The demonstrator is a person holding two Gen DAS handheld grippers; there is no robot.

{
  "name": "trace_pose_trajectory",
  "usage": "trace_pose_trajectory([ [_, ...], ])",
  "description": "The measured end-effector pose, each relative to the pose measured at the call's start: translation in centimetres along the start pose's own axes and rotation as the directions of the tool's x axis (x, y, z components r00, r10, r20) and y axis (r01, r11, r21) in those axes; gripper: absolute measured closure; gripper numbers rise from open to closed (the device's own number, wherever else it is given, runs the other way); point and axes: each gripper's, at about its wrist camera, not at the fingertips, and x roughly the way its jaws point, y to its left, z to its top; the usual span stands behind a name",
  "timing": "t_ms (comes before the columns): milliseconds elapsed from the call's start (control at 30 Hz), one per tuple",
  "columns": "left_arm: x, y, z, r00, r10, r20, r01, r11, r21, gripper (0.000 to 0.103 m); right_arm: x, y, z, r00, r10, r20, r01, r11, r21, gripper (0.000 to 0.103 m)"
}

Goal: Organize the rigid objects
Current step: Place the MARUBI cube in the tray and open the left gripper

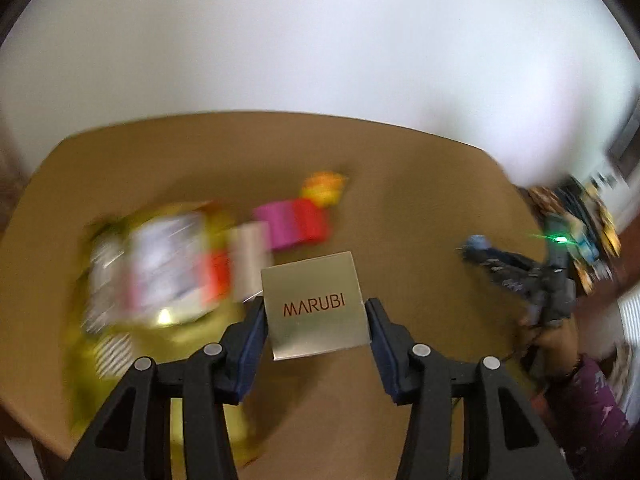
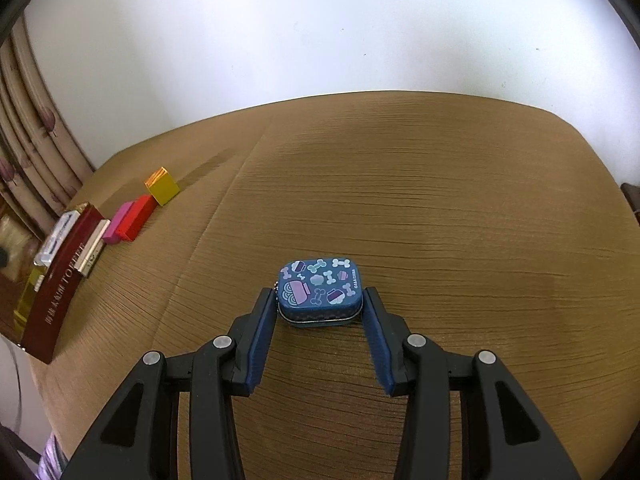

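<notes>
Gold-toned card stock fills the middle of my left wrist view: the MARUBI box point(image 1: 316, 306) is clamped between the blue pads of the left gripper point(image 1: 316, 312), one pad pressed on each side edge, the printed face turned toward the lens and slightly tilted. Beyond it the wooden table point(image 1: 400, 200) is badly smeared by motion blur. I can make out a pink block point(image 1: 276, 226) touching a red block point(image 1: 312, 220), a yellow-orange box point(image 1: 324, 188) behind them, and a blurred heap of larger boxes point(image 1: 160, 260) at the left; their outlines are too soft to describe further. The table's far edge curves against a white wall point(image 1: 320, 40).

From the right wrist, the picture is sharp. The right gripper point(image 2: 320, 300) stands spread around a blue patterned tin point(image 2: 320, 292) lying flat on the table; its fingers bracket the tin's two short sides very closely, and I cannot tell whether either pad is actually touching. On the far left, objects stand in a line running along the table's left edge: a dark red TOFFEE box point(image 2: 60, 284) nearest, a slim silver-beige box point(image 2: 94, 254) beside it, then the pink and red blocks, then the yellow-orange box apart at the far end. A curtain point(image 2: 28, 140) hangs past that edge. Bare wood grain stretches wide to the right of the tin and ahead of it toward the far edge.
</notes>
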Motion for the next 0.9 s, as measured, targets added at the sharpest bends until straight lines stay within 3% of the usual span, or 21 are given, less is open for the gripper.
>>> trace_pose_trajectory([
  [100, -1.7, 5.8, -2.5, 0.997, 0.078, -0.02, -0.079, 0.993, -0.092, 0.053, 0.2, 0.3, 0.0, 1.0, -0.019, -0.004, 0.019, 1.0, -0.016, 0.062],
  [200, -1.6, 8.3, -4.2, 0.995, 0.088, -0.049, -0.093, 0.989, -0.114, 0.053, 0.4, 0.7, 0.0, 0.999, -0.041, -0.008, 0.041, 0.999, -0.033, 0.062],
  [300, 0.1, 8.4, -4.7, 0.991, 0.115, -0.068, -0.12, 0.99, -0.075, 0.053, 0.5, 1.0, 0.0, 0.998, -0.062, -0.011, 0.061, 0.997, -0.05, 0.062],
  [600, 4.6, 8.6, -4.0, 0.987, 0.091, -0.131, -0.098, 0.994, -0.045, 0.053, 0.6, 1.4, -0.1, 0.996, -0.089, -0.014, 0.088, 0.994, -0.071, 0.062],
  [900, 4.8, 9.4, -4.3, 0.993, 0.05, -0.107, -0.056, 0.997, -0.049, 0.052, 0.5, 1.5, -0.1, 0.995, -0.1, -0.015, 0.098, 0.992, -0.079, 0.062],
])
